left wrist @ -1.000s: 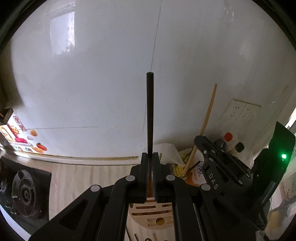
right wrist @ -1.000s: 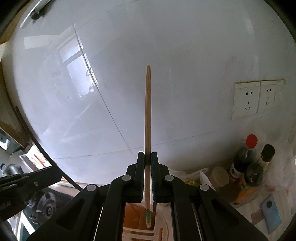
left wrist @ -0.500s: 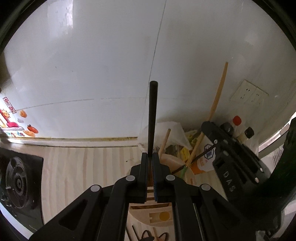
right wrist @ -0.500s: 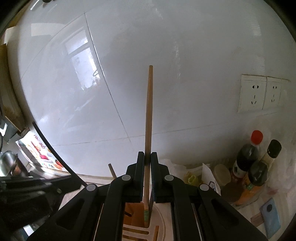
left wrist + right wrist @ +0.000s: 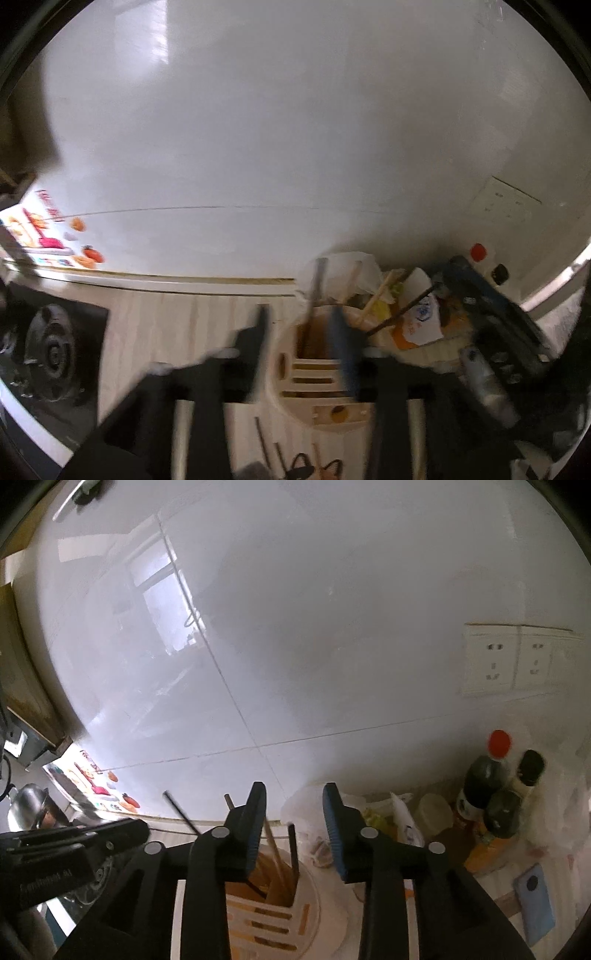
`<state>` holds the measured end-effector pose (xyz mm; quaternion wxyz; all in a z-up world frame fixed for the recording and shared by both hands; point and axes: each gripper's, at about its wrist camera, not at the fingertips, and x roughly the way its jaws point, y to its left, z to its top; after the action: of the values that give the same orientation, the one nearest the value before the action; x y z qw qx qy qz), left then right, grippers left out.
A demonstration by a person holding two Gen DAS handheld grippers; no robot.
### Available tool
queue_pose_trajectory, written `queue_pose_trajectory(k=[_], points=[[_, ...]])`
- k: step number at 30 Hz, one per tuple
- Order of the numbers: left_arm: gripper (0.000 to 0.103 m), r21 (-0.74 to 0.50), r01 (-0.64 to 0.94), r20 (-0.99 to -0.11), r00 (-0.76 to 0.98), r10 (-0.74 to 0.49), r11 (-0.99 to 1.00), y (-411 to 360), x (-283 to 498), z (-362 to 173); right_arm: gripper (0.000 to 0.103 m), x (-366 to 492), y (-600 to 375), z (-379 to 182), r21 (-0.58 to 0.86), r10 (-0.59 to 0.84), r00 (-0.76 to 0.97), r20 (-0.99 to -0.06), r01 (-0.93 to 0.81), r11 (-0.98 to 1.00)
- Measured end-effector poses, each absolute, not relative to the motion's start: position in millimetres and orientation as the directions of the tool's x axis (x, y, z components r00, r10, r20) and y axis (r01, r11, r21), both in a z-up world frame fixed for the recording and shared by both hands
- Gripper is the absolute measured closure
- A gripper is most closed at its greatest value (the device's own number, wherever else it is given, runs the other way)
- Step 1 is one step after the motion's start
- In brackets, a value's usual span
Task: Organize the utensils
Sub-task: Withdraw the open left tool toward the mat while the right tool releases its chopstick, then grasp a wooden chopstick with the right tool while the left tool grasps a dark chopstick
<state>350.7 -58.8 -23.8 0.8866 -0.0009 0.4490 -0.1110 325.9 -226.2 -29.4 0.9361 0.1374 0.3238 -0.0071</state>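
Observation:
A round cream utensil holder [image 5: 314,384] with slots stands on the wooden counter. Several chopsticks stand in its open compartment, black ones [image 5: 317,284] and wooden ones [image 5: 380,293]. My left gripper [image 5: 299,325] is open and empty just above the holder; the view is blurred. In the right wrist view the holder [image 5: 273,919] is below my right gripper [image 5: 293,797], which is open and empty. A wooden chopstick [image 5: 275,847] and a black chopstick [image 5: 292,849] stand in it. More loose utensils [image 5: 295,458] lie in front of the holder.
A gas stove [image 5: 48,350] is at the left. Sauce bottles [image 5: 487,775], plastic bags [image 5: 310,812] and a blue phone [image 5: 535,897] crowd the right corner. Wall sockets [image 5: 517,661] sit on the white tiled wall. The other gripper [image 5: 55,856] shows at the left.
Both grippers have opened and let go of their chopsticks, which now stand in the holder. Both views have tilted down toward the holder.

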Motion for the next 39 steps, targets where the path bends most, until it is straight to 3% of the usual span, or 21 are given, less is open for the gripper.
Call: queue_pose_trajectory(k=[1, 5, 7, 8, 15, 23, 25, 27, 30, 39], points=[[0.031, -0.094, 0.179, -0.787, 0.59, -0.183, 0.979, -54, 346, -22, 0.062, 320, -229, -27, 0.253, 0.066, 0.791, -0.608, 0.113, 0.961], [0.021, -0.061, 0.118, -0.765, 0.633, -0.123, 0.991, -37, 326, -23, 0.051, 292, -239, -21, 0.236, 0.006, 0.785, -0.62, 0.179, 0.955], [0.003, -0.046, 0.098, -0.757, 0.646, -0.099, 0.994, -30, 316, -28, 0.048, 278, -243, -22, 0.228, -0.021, 0.773, -0.634, 0.212, 0.95], [0.0, -0.039, 0.092, -0.752, 0.654, -0.09, 0.995, -28, 312, -30, 0.045, 270, -245, -24, 0.216, -0.039, 0.763, -0.646, 0.232, 0.948], [0.0, 0.006, 0.066, -0.797, 0.602, -0.035, 0.998, -18, 289, -77, 0.027, 228, -257, -62, 0.202, -0.069, 0.689, -0.722, 0.304, 0.931], [0.0, 0.048, 0.067, -0.892, 0.452, 0.013, 0.997, -18, 267, -159, 0.027, 210, -263, -146, 0.15, -0.045, 0.476, -0.878, 0.364, 0.919], [0.0, 0.06, 0.071, -0.914, 0.405, 0.026, 0.996, -18, 261, -183, 0.029, 204, -266, -172, 0.15, -0.017, 0.411, -0.912, 0.372, 0.916], [0.0, 0.07, 0.071, -0.935, 0.353, 0.041, 0.995, -19, 255, -205, 0.042, 201, -265, -197, 0.141, 0.006, 0.341, -0.94, 0.373, 0.917], [0.0, 0.077, 0.073, -0.962, 0.268, 0.055, 0.994, -19, 246, -238, 0.051, 197, -255, -227, 0.145, 0.05, 0.264, -0.963, 0.356, 0.923], [0.001, 0.138, 0.026, -0.98, 0.151, 0.132, 0.99, 10, 223, -287, 0.057, 189, -176, -288, 0.149, 0.136, 0.072, -0.988, 0.212, 0.966]])
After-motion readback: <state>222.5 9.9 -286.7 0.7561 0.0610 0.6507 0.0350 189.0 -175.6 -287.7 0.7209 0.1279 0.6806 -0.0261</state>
